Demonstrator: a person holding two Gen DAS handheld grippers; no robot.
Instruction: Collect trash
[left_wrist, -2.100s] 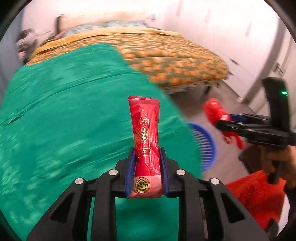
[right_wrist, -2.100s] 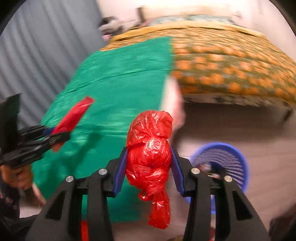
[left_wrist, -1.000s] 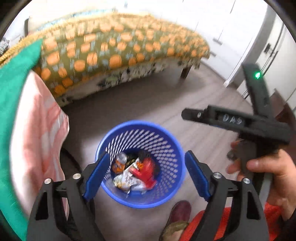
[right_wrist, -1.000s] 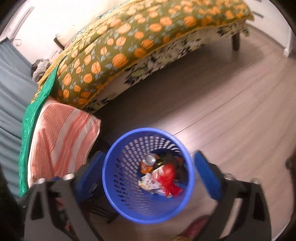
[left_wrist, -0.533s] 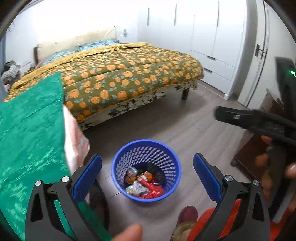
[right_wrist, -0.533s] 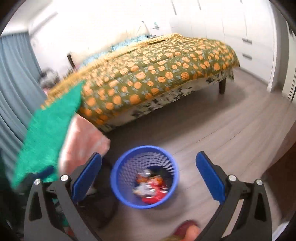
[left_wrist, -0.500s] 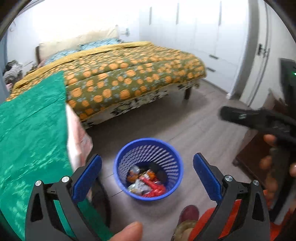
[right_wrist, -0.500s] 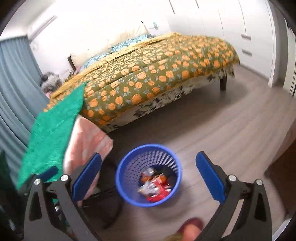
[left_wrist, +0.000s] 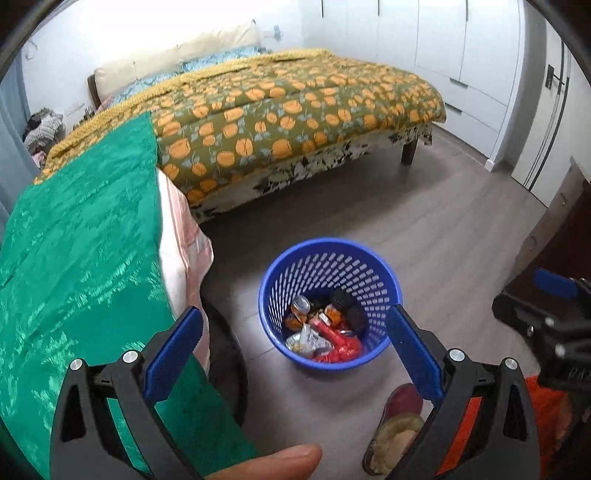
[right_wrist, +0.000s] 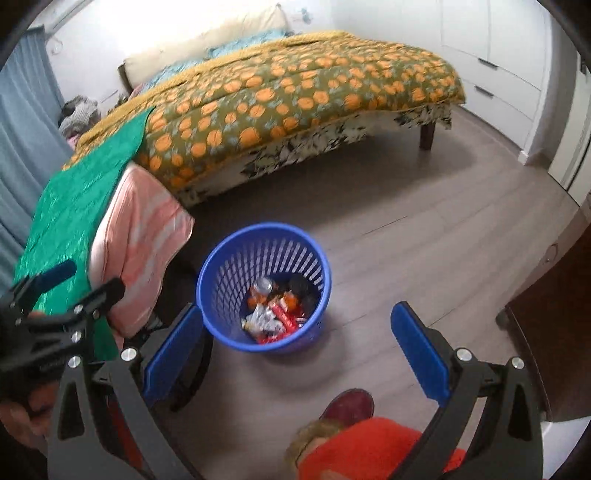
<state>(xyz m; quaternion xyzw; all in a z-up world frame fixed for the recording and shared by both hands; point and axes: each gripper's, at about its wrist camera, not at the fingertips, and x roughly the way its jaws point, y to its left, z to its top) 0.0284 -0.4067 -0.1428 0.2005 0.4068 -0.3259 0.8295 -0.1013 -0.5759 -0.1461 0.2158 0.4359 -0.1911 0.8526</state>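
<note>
Trash (left_wrist: 325, 338) inside blue basket (left_wrist: 384, 273), both tools (left_wrist: 293, 349) (right_wrist: 295, 341) released, empty.

Bedroom interior: a bed (left_wrist: 295, 107) with an orange-patterned olive quilt (left_wrist: 288, 110), a cream headboard (left_wrist: 177, 55) and dark legs fills the upper centre of both views, standing on grey wood-look floor (left_wrist: 424, 221). White wardrobes (left_wrist: 461, 55) with drawers line the upper right, white wall (right_wrist: 147, 29) runs behind the bed, and a blue-grey curtain (right_wrist: 26, 122) hangs at the left edge of the right wrist view. A green cloth (left_wrist: 74, 258) over pink-striped fabric (right_wrist: 144, 229) covers a surface at left; dark wooden furniture (right_wrist: 546, 332) stands at lower right.
</note>
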